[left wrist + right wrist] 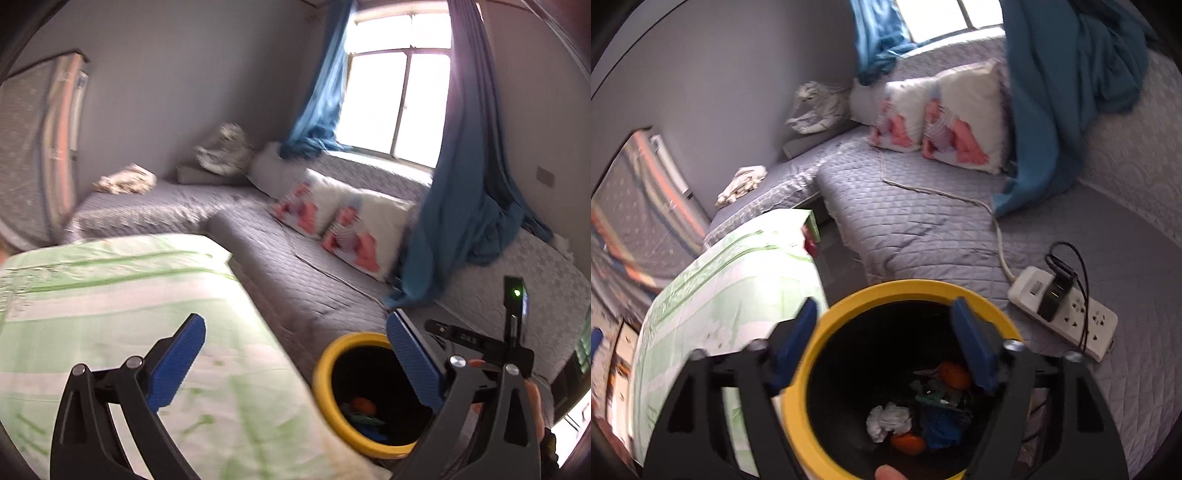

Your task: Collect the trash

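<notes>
A black bin with a yellow rim [827, 321] sits right under my right gripper [882, 354], whose jaws are open and empty over its mouth. Inside lie a crumpled white paper [888, 421], orange peels [955, 374], a blue scrap [940, 428] and dark bits. The bin also shows in the left wrist view [332, 354], low and right of centre. My left gripper [295, 365] is open and empty, over the green-striped bedding [122, 295] beside the bin. A fingertip [886, 472] shows at the bin's near edge.
A grey quilted mattress [923, 221] with two printed pillows [942, 122] lies beyond the bin. A white power strip [1067, 314] with a black plug and cord lies to the right. Blue curtains [461, 192] hang by the window. Crumpled cloths [125, 181] lie near the wall.
</notes>
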